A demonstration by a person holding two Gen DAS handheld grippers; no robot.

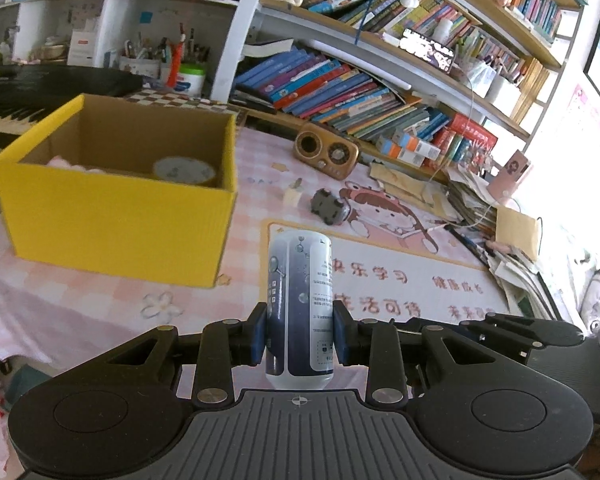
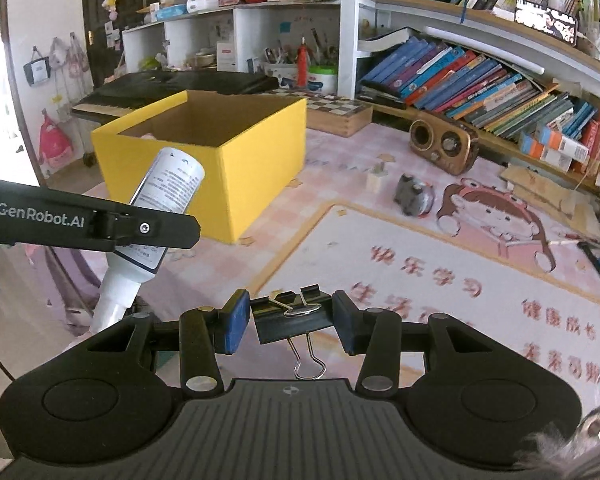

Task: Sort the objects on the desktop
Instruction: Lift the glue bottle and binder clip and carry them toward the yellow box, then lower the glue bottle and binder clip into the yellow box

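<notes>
Left wrist: left gripper clamped on bottle, held above pink mat. Yellow box ahead left, open, with round tin inside. Right wrist: right gripper clamped on black binder clip; box and bottle ahead left, radio farther right.
</notes>
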